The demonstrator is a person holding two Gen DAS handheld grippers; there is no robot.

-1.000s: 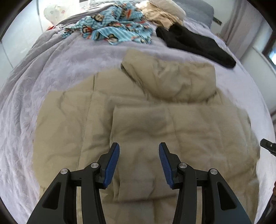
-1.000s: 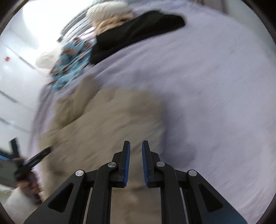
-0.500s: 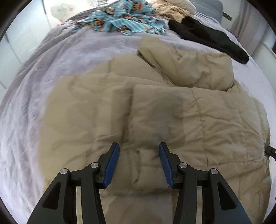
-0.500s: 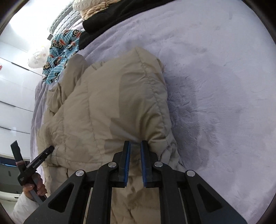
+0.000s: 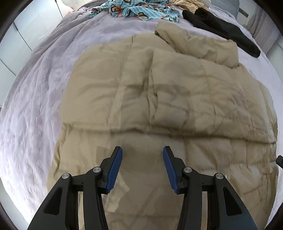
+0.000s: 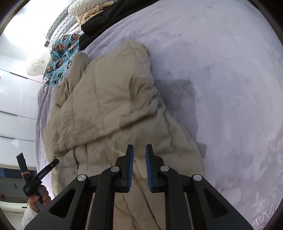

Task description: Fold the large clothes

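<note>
Right gripper (image 6: 139,163): now releasing, jaws parting slightly over the beige jacket (image 5: 159,106).
Left gripper (image 5: 142,167): hovering released above the jacket's near hem.
Fold: side panel lying folded; next fold pending.

bare lilac blanket (image 6: 221,79) right of beige jacket (image 5: 159,99), clothes pile (image 5: 141,9) along far edge

the left gripper (image 5: 142,155) pointed forward with its jaws spread wide, blue pads facing each other and nothing between them. the right gripper (image 6: 139,154) had its jaws drawn close, a narrow gap between the pads, gripping nothing. in the right wrist view, the left hand (image 6: 38,199) clasped its gripper's handle.
</note>
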